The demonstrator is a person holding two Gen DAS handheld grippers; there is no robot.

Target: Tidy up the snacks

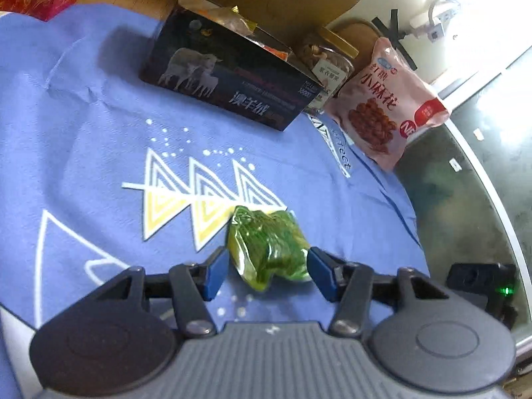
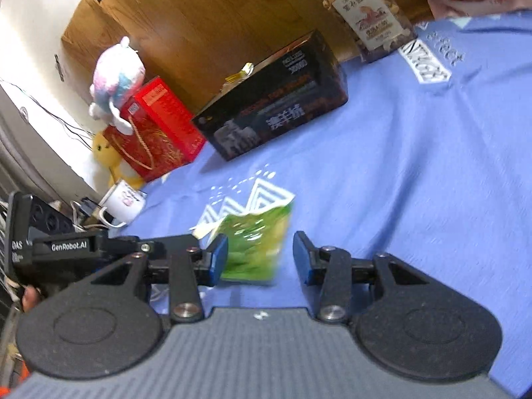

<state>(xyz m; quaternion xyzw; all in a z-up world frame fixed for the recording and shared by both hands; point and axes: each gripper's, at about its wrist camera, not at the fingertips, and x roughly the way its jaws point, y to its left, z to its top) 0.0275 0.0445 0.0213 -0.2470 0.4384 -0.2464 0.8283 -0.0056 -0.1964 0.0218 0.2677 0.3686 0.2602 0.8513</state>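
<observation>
In the left wrist view a crumpled green packet sits between the blue pads of my left gripper, and both pads touch its sides. The right wrist view shows a blurred green packet between the pads of my right gripper. Its left pad is against the packet, while a strip of blue cloth shows before the right pad. Whether these are two packets I cannot tell. Further back stands an open dark box with sheep on it, with wrappers sticking out of its top.
A nut jar and a pink snack bag stand beside the box on the blue cloth. A red gift box, plush toy and white mug are at the left. The dark glass table edge curves at the right.
</observation>
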